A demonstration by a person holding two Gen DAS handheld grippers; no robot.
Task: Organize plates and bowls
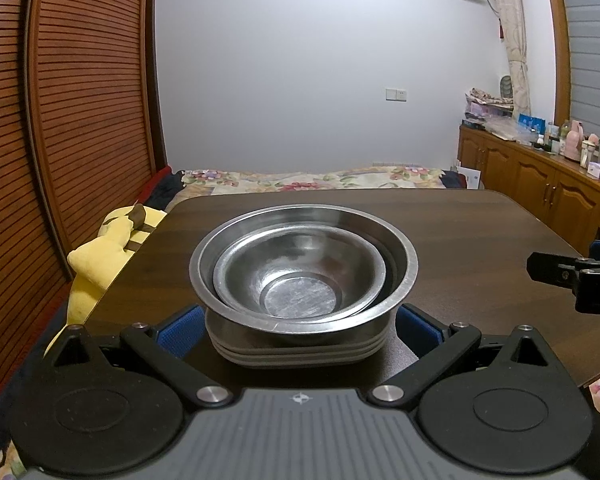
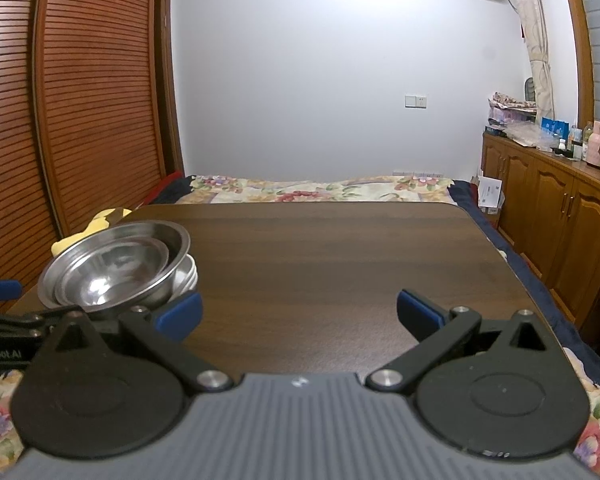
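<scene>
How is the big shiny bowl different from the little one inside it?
The big bowl is wider and sits on the stacked plates; the little bowl is narrower and nests inside the big bowl, off-centre toward its near-left side. Both are round, upright, empty shiny metal.

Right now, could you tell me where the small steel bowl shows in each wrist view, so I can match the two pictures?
Left wrist: the small bowl sits centre frame, nested in the large bowl on the plates, between the open left gripper fingers.
Right wrist: the small bowl is at lower left, beyond the right gripper.
Shared landmark: the wall socket.
</scene>
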